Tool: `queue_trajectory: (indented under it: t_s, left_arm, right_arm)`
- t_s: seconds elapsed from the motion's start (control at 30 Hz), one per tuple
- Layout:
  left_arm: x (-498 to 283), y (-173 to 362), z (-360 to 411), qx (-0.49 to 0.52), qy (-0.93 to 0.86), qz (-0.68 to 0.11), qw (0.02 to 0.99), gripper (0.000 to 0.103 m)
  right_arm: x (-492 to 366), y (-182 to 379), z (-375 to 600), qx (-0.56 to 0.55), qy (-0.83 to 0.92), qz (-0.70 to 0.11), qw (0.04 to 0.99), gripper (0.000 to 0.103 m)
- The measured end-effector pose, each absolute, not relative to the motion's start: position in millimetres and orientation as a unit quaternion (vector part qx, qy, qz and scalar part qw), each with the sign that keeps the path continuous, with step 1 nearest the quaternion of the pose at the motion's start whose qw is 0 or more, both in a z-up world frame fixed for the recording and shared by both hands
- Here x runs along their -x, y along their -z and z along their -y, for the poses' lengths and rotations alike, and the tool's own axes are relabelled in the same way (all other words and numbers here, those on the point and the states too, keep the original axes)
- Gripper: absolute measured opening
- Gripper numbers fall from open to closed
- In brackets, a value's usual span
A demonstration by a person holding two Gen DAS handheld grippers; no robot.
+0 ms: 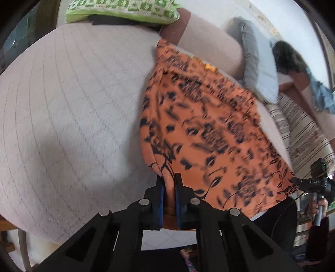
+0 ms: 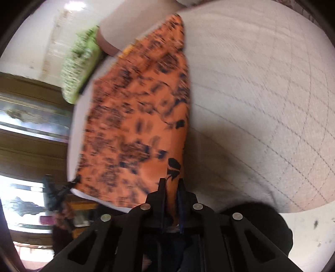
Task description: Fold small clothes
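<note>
An orange garment with a black floral print [image 1: 209,125] [image 2: 136,115] lies spread on a pale quilted cushion [image 1: 73,104] [image 2: 261,83]. Its near edge is lifted between my two grippers. In the left wrist view my left gripper [image 1: 169,180] is shut on the near left corner, with orange cloth pinched between the blue pads. The right gripper [image 1: 295,180] grips the opposite near corner, a hand on its handle. In the right wrist view my right gripper [image 2: 171,183] is shut on its corner, and the left gripper [image 2: 72,184] shows blurred at the far corner.
A folded green patterned cloth [image 1: 121,10] [image 2: 79,62] rests at the cushion's far edge. Beyond the beige backrest [image 1: 209,41] lie a grey pillow [image 1: 257,62], a dark furry item [image 1: 289,56], a blue cloth [image 1: 322,96] and a striped fabric [image 1: 303,129]. The cushion's front edge is close below the grippers.
</note>
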State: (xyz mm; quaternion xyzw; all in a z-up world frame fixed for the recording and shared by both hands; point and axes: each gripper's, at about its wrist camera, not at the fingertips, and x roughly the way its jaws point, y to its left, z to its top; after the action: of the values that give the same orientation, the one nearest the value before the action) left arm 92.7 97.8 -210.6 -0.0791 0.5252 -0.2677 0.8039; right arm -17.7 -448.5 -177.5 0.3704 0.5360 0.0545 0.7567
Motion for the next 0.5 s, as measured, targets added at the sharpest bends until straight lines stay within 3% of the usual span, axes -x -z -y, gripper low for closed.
queue_trajectory:
  t_s: [0.37, 0.5]
  left_arm:
    - [-197, 126, -76, 0.103, 0.288, -0.478, 0.824, 0.008]
    - [-227, 118, -68, 0.107, 0.28, -0.475, 0.827, 0.008]
  right_arm:
    - [-54, 81, 500, -0.453, -0.112, -0.375, 0.801, 0.009]
    - [-96, 80, 510, -0.405, -0.049, -0.428, 0.806, 0.013]
